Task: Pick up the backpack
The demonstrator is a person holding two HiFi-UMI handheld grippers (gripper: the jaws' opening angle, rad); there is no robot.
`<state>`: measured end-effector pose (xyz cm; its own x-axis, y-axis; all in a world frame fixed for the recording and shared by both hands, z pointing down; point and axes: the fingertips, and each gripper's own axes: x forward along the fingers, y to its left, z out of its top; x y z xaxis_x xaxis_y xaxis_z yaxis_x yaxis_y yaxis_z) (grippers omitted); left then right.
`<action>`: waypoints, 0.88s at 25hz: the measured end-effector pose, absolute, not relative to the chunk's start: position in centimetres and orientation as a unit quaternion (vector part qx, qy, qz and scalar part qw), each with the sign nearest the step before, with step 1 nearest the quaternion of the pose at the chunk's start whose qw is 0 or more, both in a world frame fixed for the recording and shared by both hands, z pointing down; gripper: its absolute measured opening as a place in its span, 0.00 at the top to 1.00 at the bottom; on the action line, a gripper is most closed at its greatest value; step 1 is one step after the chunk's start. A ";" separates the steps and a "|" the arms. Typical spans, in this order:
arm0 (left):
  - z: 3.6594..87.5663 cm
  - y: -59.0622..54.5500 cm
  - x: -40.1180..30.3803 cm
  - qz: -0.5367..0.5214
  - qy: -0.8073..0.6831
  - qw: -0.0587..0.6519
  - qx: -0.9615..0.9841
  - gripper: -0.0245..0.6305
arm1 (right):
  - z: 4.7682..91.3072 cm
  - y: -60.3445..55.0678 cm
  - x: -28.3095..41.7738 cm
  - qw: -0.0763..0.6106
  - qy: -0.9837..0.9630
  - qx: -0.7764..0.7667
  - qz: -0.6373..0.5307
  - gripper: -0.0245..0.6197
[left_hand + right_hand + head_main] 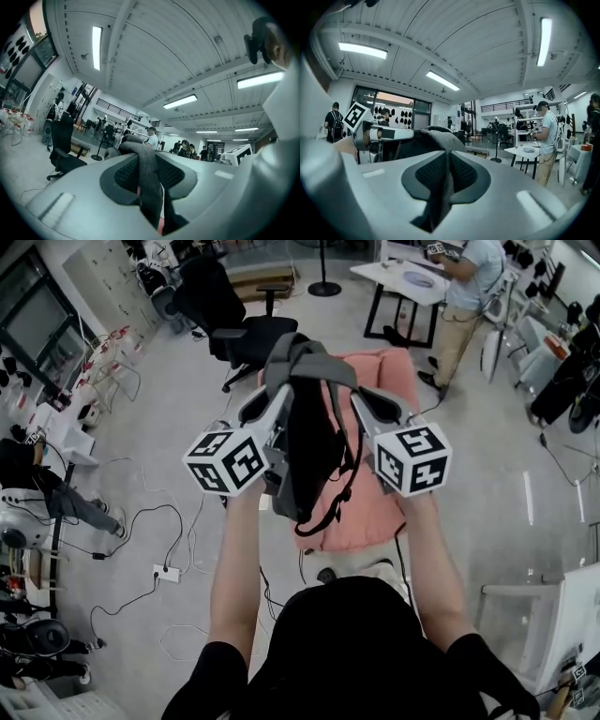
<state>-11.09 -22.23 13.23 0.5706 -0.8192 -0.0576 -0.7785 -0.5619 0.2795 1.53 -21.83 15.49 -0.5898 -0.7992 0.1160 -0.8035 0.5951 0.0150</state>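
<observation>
So the left hand-held gripper [148, 174] is clamped down on a grey strap [150, 187], jaws only a little apart with the webbing squeezed between the pads. Same deal on the other side: the right hand-held gripper [446, 174] is pinched nearly closed on a second strap [439, 192], which is thinner where it's gripped. In the head view both point away from the person at about the same height, side by side.

The backpack [314, 451] hangs between them in the air, a dark body with the grey webbing bunched at the top and a thin loop dangling underneath. It's right in front of the person's chest, and I can't tell if the bottom touches anything.

Behind and below it is a pink chair [380, 507]. Further out there's a black office chair [234, 329], cables and a power strip [167, 573] on the floor [487, 484], and someone standing at a white bench [403, 282] up top.
</observation>
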 end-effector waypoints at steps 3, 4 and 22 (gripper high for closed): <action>12.6 -22.6 -11.3 -0.091 -0.456 0.109 0.879 0.83 | 14.8 -22.2 1.3 0.052 -0.891 0.450 0.018 0.90; 12.5 -22.7 -11.4 -0.092 -0.457 0.108 0.878 0.83 | 14.7 -22.3 1.3 0.052 -0.891 0.450 0.018 0.90; 14.2 -22.3 -12.1 -0.076 -0.455 0.129 0.878 0.83 | 15.2 -21.9 0.7 0.069 -0.897 0.436 0.019 0.90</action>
<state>-12.08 -22.28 14.16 0.5738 -0.8188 -0.0163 -0.7792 -0.5520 0.2969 0.74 -21.88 15.24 -0.6107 -0.7793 0.1405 -0.7845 0.6195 0.0265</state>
